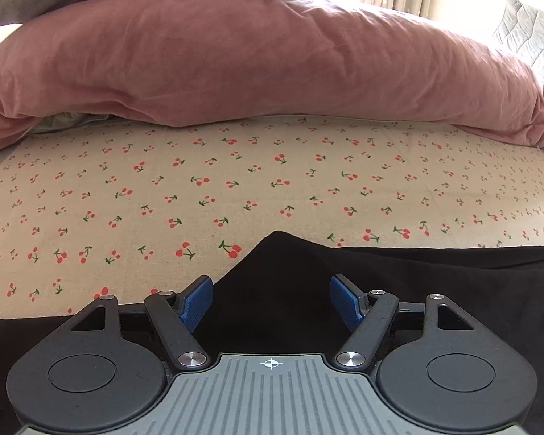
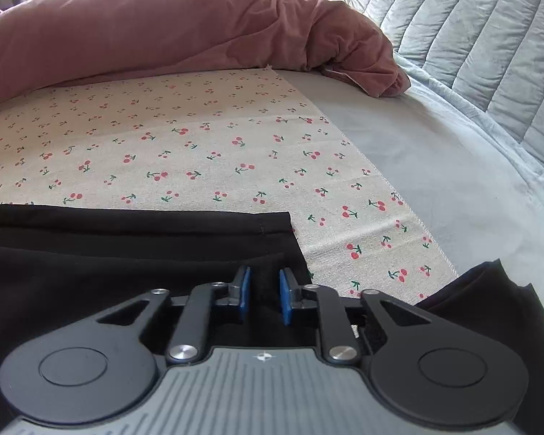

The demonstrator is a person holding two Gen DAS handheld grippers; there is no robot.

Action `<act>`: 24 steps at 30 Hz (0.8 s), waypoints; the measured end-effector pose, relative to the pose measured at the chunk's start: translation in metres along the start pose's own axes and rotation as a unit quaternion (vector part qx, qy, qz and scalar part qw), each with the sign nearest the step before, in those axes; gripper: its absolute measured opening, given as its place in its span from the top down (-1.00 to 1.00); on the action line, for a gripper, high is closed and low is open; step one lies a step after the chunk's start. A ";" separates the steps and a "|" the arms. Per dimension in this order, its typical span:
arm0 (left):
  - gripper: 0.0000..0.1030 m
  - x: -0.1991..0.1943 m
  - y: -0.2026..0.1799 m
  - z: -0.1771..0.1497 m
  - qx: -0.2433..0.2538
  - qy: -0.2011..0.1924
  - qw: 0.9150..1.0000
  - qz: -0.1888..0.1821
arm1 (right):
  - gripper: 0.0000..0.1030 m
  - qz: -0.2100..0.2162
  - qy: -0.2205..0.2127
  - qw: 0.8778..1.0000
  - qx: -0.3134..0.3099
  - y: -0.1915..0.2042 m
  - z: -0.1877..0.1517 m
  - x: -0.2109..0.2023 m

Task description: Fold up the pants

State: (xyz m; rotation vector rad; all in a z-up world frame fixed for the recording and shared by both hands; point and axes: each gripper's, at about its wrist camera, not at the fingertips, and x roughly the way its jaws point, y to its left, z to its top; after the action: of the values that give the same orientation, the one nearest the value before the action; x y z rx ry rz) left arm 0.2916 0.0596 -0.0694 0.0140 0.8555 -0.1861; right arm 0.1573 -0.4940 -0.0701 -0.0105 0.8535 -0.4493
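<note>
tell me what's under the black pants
The black pants lie on the cherry-print cloth, which shows beyond their edge. What lies directly beneath the pants is covered.

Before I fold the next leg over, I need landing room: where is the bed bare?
The cherry-print cloth lies bare between the black pants and the pink duvet. In the right wrist view, the grey sheet is bare between the cloth's fringed edge and the quilted cover. The near edge is crowded: pants fill it under both hand-held grippers.

Pants [image 1: 399,282] on cloth [image 1: 235,188], duvet [image 1: 257,58] behind
</note>
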 end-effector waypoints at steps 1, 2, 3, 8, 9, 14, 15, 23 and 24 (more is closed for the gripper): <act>-0.40 0.006 0.002 0.000 0.002 0.006 1.000 0.004 | 1.00 -0.005 -0.008 1.000 -0.001 0.000 0.004 -0.003; -0.40 0.010 0.004 -0.001 0.000 0.010 1.000 0.008 | 1.00 -0.012 -0.020 1.000 -0.002 0.001 0.008 -0.007; -0.40 0.012 0.006 -0.001 -0.002 0.011 1.000 0.008 | 1.00 -0.020 -0.030 0.999 -0.003 0.002 0.011 -0.010; -0.41 0.008 0.010 0.000 -0.011 0.001 1.000 -0.007 | 1.00 -0.066 -0.091 0.994 -0.008 0.007 0.031 -0.024; -0.41 0.007 0.010 0.000 -0.010 -0.001 1.000 -0.008 | 1.00 -0.076 -0.101 0.992 -0.005 0.007 0.034 -0.023; -0.41 0.010 0.012 0.000 -0.021 -0.009 1.000 -0.010 | 1.00 -0.098 -0.077 0.992 -0.008 0.012 0.032 0.002; -0.42 0.011 0.013 0.000 -0.024 -0.010 1.000 -0.011 | 1.00 -0.100 -0.058 0.993 -0.012 0.013 0.027 0.013; -0.42 0.003 0.028 0.004 -0.052 -0.027 0.998 -0.022 | 0.36 -0.091 -0.064 0.994 0.018 0.004 0.030 0.000; -0.42 0.002 0.031 0.005 -0.060 -0.032 0.997 -0.026 | 0.35 -0.083 -0.069 0.994 0.013 0.008 0.032 -0.005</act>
State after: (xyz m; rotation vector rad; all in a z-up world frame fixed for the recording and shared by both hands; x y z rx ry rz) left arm 0.3016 0.0890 -0.0698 -0.1268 0.8031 -0.1831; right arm 0.1812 -0.4903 -0.0468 -0.0882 0.7134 -0.6096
